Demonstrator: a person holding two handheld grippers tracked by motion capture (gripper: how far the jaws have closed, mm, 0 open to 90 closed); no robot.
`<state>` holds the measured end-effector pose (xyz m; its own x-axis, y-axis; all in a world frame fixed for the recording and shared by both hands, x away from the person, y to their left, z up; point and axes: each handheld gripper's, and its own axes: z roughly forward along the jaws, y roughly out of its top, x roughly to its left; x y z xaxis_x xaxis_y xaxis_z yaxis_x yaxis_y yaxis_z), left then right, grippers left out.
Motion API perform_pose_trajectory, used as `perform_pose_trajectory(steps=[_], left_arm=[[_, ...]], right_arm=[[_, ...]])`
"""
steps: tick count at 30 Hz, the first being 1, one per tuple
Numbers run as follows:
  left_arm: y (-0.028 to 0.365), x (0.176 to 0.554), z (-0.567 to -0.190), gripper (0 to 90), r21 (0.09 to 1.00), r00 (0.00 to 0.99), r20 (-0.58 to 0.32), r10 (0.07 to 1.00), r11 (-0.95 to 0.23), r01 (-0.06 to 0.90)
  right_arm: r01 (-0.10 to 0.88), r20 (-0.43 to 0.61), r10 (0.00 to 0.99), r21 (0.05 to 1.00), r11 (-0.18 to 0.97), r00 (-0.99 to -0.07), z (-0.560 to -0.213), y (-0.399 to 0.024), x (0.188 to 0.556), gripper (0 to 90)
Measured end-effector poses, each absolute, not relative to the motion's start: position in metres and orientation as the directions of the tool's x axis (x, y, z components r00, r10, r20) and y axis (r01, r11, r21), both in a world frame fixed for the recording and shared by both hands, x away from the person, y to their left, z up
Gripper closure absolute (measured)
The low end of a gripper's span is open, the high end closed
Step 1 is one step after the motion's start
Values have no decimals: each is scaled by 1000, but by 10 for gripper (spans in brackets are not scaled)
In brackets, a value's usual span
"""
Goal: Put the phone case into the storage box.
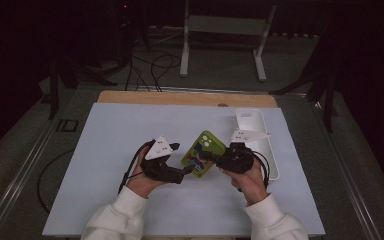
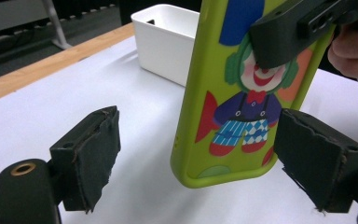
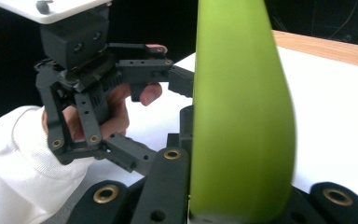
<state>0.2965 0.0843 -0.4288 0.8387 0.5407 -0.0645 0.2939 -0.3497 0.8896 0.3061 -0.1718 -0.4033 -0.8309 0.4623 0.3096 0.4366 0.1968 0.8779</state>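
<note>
Left fingers: my left gripper (image 1: pixel 180 172) stands open; the two foam pads (image 2: pixel 91 154) bracket the lower end of the phone case without pressing on it.
Right fingers: my right gripper (image 1: pixel 211 156) is clamped on the green phone case (image 1: pixel 203 153), holding it on edge above the counter (image 1: pixel 130 130); seen along my right jaws, the case edge (image 3: pixel 237 116) rises straight up between them.
Case position: held off the counter, between my two hands, its lower end just inside my left pads.
Key relation: the case's long axis runs up and away from my left fingers, tilted; its printed back faces them. The lower end is nearest the left hand, the upper part is already taken by the right.
Judgement: closing the left fingers should catch the lower end across its width.
Print: cartoon clown (image 2: pixel 249 102), green hair, red bow tie, blue checked trousers. No readable writing or brand.
Beyond: white tray (image 2: pixel 165 44) near the counter's far side, behind the case.
</note>
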Motion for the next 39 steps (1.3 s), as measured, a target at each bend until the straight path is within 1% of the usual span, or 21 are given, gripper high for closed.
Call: perform_pose_trajectory(steps=[6,9,14,21,23,32,37,39], left_arm=[[84,297,-431,192,884,856,-82,511,-360,300],[84,297,-432,229,884,865,-92,493,-359,299],[82,295,-434,290,880,892,-104,440,-377,288],[79,294,-438,358,877,926,-130,354,-395,274],[78,294,-438,390,877,932,-135,336,-397,271],[83,294,-440,620,887,951,-166,261,-381,259],[83,294,-443,705,885,957,-171,233,-390,253],[82,294,-445,731,883,957,-175,230,-393,256]], right_arm=[[417,295,439,884,211,-849,-401,-175,304,882],[407,290,422,887,217,-859,-401,-176,304,882],[388,282,389,892,230,-877,-400,-175,303,882],[340,257,306,904,260,-917,-396,-172,298,884],[334,253,295,905,265,-921,-395,-171,298,884],[328,255,270,904,274,-929,-396,-177,300,885],[327,260,257,906,270,-931,-398,-180,301,878],[325,259,253,908,265,-932,-398,-180,301,860]])
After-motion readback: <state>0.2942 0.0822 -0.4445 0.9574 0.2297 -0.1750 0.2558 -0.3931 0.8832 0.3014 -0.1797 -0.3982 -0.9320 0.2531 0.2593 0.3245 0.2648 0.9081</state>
